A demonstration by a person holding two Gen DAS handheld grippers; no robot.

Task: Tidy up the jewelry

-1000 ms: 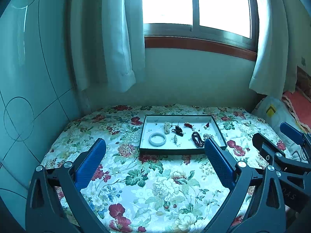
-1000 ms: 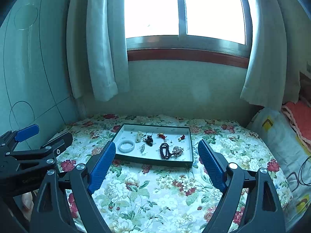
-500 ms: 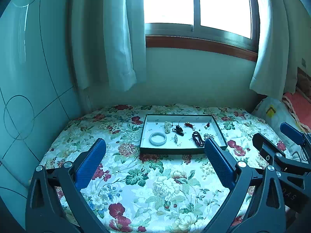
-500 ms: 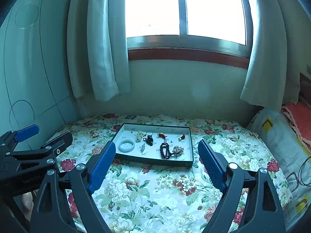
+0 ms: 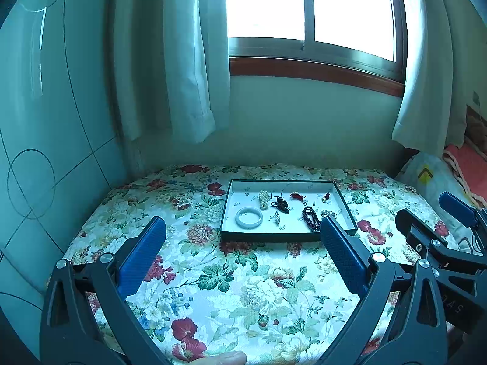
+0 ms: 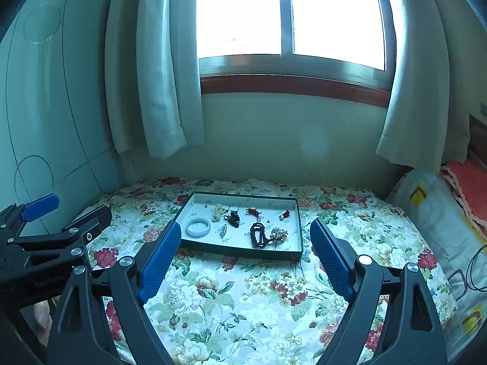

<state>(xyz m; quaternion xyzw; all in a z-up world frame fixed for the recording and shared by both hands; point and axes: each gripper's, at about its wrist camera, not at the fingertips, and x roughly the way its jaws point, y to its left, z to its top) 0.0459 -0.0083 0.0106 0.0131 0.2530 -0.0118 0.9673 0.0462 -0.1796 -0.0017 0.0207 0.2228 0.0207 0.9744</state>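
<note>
A shallow tray [image 5: 345, 205] with a dark rim and a white floor is seen lying flat on a surface covered with a floral cloth [image 5: 243, 289], below a window [image 6: 289, 15] flanked by curtains [image 6: 158, 76]. The jewelry is contained in the tray: a pale bangle [image 5: 248, 217] at the near left, a dark bead string [image 5: 310, 218] at the near right with a pale bead cluster [image 6: 278, 233] just beside it, a cream-coloured piece [image 5: 263, 199] and a black corded piece [image 5: 281, 203] near the middle, and two small red pieces [image 6: 253, 211] toward the far side. Finer detail cannot be told.

The left tongs [image 5: 242, 238] are held wide open above the cloth, short of the tray, with nothing between the blue pads [image 5: 143, 255]. The right tongs [image 6: 242, 241] are likewise spread wide and empty, with the tray's near edge seen between the fingers.
</note>
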